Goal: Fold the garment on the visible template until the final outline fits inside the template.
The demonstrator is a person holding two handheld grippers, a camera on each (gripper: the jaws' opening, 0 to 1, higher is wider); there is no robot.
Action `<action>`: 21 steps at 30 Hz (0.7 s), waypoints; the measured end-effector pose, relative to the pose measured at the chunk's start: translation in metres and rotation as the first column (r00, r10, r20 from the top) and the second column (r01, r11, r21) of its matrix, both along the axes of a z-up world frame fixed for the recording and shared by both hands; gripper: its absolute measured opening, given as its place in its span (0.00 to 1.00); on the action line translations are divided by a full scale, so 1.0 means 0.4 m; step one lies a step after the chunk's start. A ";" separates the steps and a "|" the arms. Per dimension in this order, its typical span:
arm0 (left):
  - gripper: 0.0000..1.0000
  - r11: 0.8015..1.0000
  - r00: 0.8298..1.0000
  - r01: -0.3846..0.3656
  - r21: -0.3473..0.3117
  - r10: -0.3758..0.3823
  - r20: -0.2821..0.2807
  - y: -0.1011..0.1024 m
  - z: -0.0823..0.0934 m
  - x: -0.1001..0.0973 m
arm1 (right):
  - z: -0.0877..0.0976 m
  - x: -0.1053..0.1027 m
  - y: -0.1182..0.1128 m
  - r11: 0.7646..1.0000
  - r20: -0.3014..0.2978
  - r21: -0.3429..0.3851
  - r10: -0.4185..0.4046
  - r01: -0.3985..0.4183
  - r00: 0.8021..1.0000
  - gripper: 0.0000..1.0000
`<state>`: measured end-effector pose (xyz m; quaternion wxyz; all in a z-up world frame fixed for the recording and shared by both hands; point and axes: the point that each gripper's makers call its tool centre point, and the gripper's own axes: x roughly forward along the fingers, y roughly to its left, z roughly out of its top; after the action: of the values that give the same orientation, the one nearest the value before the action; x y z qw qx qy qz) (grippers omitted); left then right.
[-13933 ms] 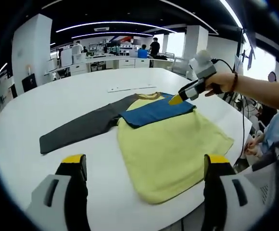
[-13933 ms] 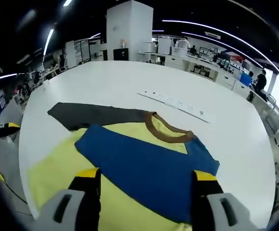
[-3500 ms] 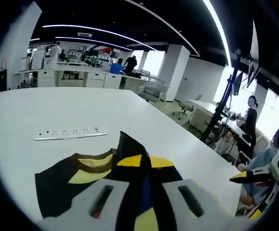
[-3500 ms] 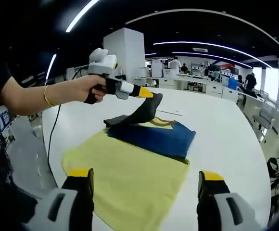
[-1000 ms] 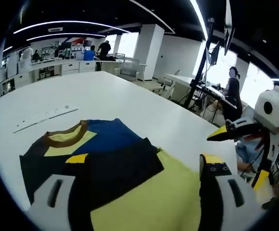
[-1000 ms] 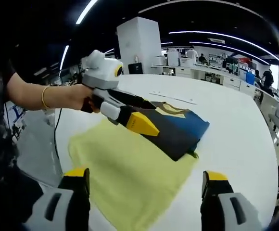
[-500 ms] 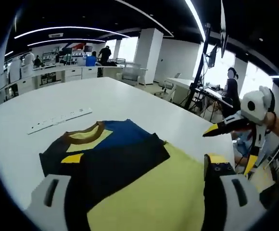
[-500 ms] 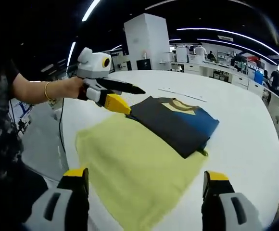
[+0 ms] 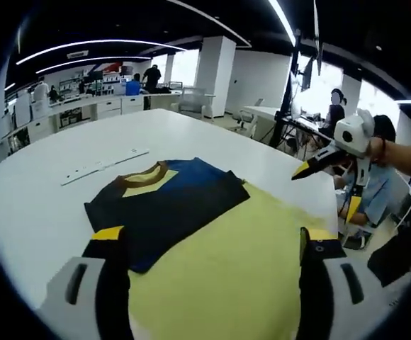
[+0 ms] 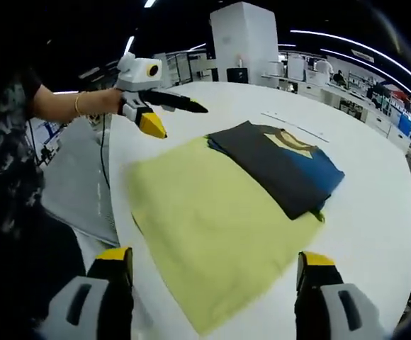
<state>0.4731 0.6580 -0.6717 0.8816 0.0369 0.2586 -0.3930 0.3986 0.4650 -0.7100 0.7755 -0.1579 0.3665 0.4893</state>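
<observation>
Yellow garment (image 10: 212,227) lies flat on the table, dark-grey and blue sleeves folded across its chest

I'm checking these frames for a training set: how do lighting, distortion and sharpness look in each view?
Left gripper view: strong fisheye bend, bright windows wash out the right side, the yellow shirt body is evenly lit and the dark folded sleeve looks soft. Right gripper view: the round white table curves heavily, ceiling strip lights streak, and the person's sleeve at left is very dark.
</observation>
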 end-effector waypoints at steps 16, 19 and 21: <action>0.87 0.997 0.994 0.031 0.070 -0.024 -0.107 0.108 -0.074 -0.164 | -0.067 -0.064 -0.021 0.984 -0.027 -0.132 0.120 -0.123 0.992 0.74; 0.83 0.997 0.993 0.029 0.073 -0.021 -0.115 0.115 -0.086 -0.186 | -0.081 -0.072 -0.028 0.976 -0.026 -0.157 0.146 -0.148 0.989 0.70; 0.78 0.995 0.993 0.041 0.091 -0.031 -0.115 0.118 -0.096 -0.201 | -0.092 -0.078 -0.036 0.969 -0.025 -0.184 0.163 -0.165 0.986 0.69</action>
<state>0.3929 0.7053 -0.7100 0.8555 0.0605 0.3258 -0.3978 0.3674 0.4508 -0.7468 0.7125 -0.2568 0.3997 0.5163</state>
